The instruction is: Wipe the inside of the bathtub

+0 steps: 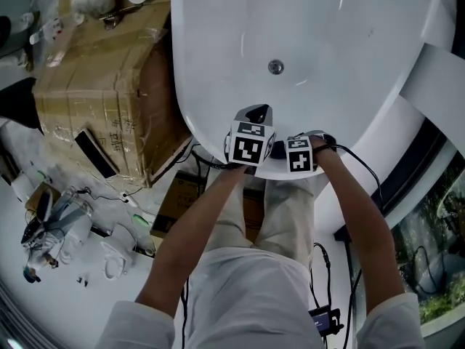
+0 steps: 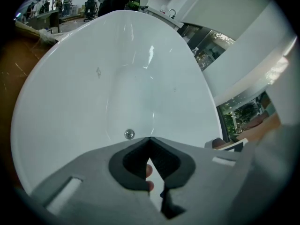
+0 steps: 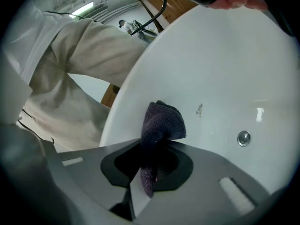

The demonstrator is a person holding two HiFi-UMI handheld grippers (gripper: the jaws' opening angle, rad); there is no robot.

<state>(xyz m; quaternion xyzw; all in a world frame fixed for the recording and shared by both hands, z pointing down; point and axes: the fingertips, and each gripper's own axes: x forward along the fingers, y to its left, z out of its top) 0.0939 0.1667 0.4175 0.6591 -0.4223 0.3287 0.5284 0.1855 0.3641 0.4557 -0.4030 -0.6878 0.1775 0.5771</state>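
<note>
White oval bathtub [image 1: 341,27]: wiping apparently about to start. Right gripper [image 3: 153,146] fingers pinch dark purple cloth [image 3: 161,121]; left gripper [image 2: 150,140] fingers pressed together, empty. Next: press cloth onto tub's inside.

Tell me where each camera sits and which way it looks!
Head view: on the person's head, looking steeply down at the bathtub; both forearms, trousers, left gripper and right gripper show.
Left gripper view: on the left gripper, looking along its shut, empty jaws into the bathtub; a fingertip shows behind them.
Right gripper view: on the right gripper, looking across the bathtub; its jaws pinch a dark cloth; trousers show.
Shared: all three show the drain.
</note>
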